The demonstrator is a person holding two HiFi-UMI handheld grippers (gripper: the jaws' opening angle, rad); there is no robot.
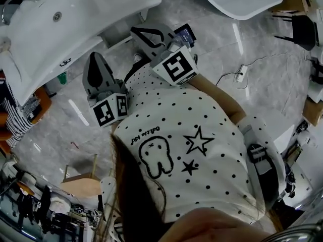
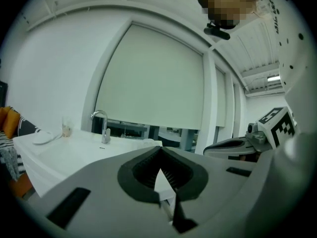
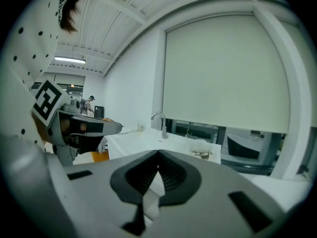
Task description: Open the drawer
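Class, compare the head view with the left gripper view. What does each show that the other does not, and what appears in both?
Only the head view shows the star print on the person's shirt, the grey floor and a power strip lying on it. Only the left gripper view shows the drawn window blind and a ceiling light. Both show the white basin, the left gripper, its jaws shut on nothing, and the right gripper with its marker cube.
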